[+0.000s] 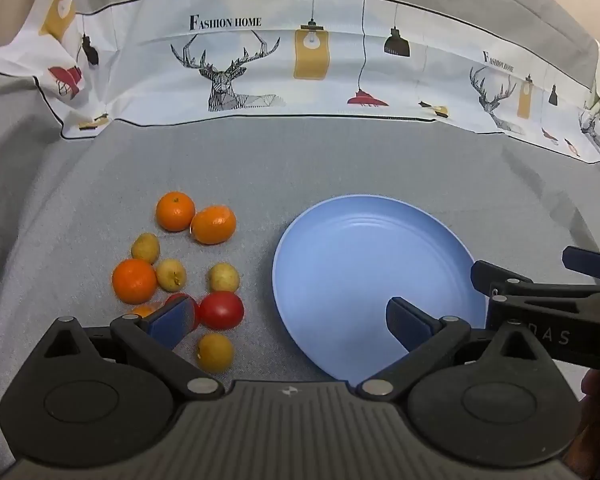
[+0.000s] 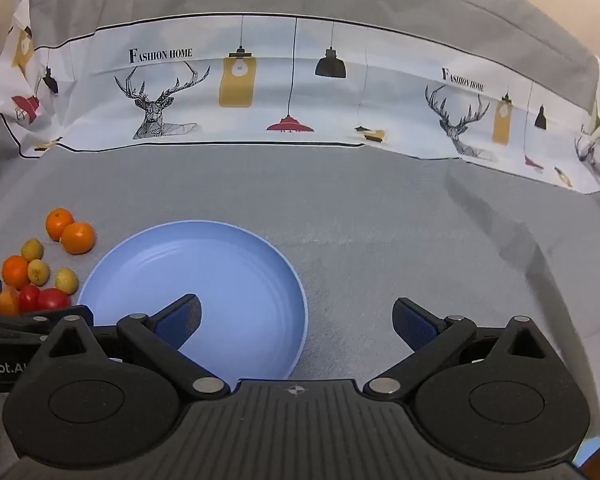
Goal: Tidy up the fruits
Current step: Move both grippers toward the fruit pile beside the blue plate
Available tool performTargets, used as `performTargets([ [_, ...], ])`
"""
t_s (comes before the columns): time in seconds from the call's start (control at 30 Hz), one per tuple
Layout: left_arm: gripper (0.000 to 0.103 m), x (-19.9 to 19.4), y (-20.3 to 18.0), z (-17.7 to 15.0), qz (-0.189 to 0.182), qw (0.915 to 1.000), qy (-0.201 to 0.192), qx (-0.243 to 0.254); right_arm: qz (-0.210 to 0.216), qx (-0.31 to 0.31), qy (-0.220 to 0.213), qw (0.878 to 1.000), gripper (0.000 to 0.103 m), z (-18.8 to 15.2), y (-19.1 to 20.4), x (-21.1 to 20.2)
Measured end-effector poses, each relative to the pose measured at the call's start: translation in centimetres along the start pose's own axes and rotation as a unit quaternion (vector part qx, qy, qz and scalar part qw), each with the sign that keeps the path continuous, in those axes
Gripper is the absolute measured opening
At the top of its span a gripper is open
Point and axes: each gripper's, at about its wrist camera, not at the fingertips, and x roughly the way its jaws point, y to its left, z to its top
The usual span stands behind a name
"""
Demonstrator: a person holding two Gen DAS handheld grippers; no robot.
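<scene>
Fruit cluster (image 1: 180,276) lies loose on the grey cloth (image 1: 340,160), just ahead of the left gripper (image 1: 288,320) and mostly left of its midline; its left finger (image 1: 172,320) overlaps one red tomato (image 1: 222,310). A yellow fruit (image 1: 215,352) sits nearest, between the fingers. Blue plate (image 1: 340,220), empty, lies right of that claw, under its right finger. Left gripper spread wide, holding nothing. Right gripper (image 2: 296,320) also spread wide and empty, over the plate's right edge, fruit far to its left. Left hand is nearer, likely the picker. No long axis; fruits are round.
</scene>
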Motion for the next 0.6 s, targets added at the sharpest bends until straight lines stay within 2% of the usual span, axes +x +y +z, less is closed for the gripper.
performTargets([
  [0.23,0.102,0.2,-0.3,-0.2,-0.001,1.0000,-0.008,0.000,0.001,0.006,0.008,1.000,0.101,0.0,-0.3,0.2],
  [0.6,0.102,0.6,-0.5,-0.6,-0.007,0.9998,0.014,0.016,-0.003,-0.004,0.017,1.000,0.096,-0.1,0.6,0.6],
])
